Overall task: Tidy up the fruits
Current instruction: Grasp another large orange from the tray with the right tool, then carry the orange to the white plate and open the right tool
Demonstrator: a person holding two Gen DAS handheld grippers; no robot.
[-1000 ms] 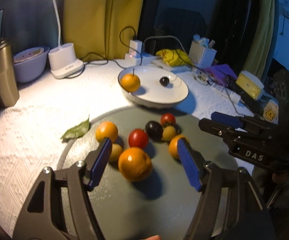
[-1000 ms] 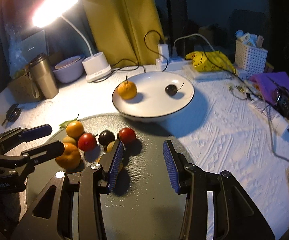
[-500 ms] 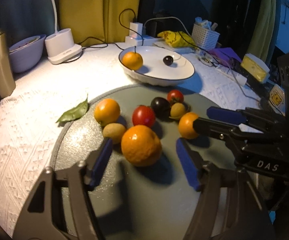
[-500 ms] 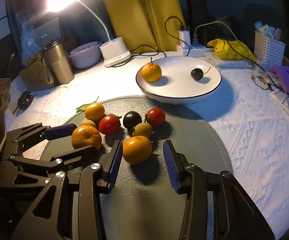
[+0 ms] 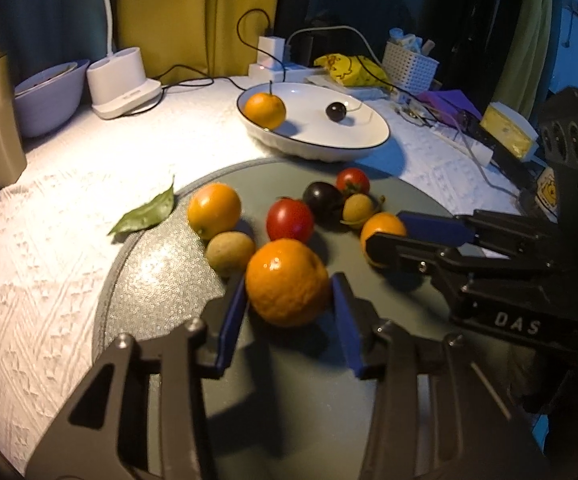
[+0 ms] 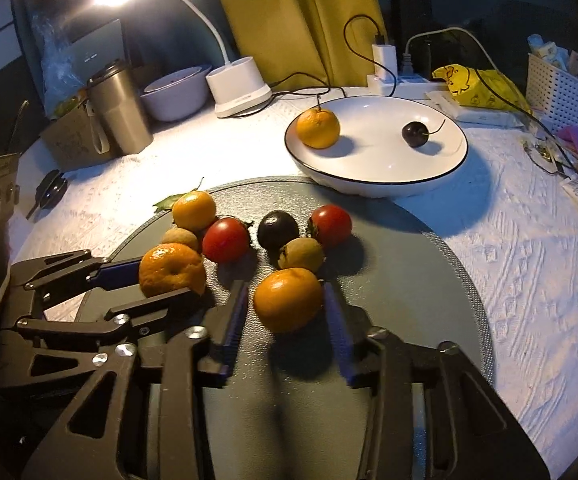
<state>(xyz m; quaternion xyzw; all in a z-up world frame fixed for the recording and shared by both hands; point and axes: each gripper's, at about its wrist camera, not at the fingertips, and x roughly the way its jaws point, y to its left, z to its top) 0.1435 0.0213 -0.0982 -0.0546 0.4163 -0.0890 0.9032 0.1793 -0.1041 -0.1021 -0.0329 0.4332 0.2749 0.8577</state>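
Note:
Several fruits lie on a round grey mat [image 5: 161, 280] [image 6: 429, 264]. My left gripper [image 5: 289, 292] is shut on a large mandarin [image 5: 287, 282], which also shows in the right wrist view [image 6: 171, 268]. My right gripper [image 6: 285, 300] has its blue pads on both sides of a smaller orange fruit [image 6: 287, 298] [image 5: 381, 228]; it looks closed on it. Two red tomatoes [image 6: 225, 240] [image 6: 331, 225], a dark plum [image 6: 277, 229] and small brown fruits [image 6: 301, 254] lie beyond. A white plate [image 6: 441, 168] [image 5: 369, 140] holds a mandarin [image 6: 317, 128] and a dark cherry [image 6: 415, 134].
A green leaf [image 5: 147, 212] lies at the mat's left edge. A steel tumbler [image 6: 119, 108], a bowl [image 6: 177, 94] and a white lamp base [image 6: 239, 90] stand at the back left. Chargers, cables, a yellow bag [image 6: 477, 80] and a white basket [image 6: 555, 88] are at the back right.
Both grippers have moved forward and closed: the left around the large mandarin, the right around the smaller orange fruit. The other fruits have not moved.

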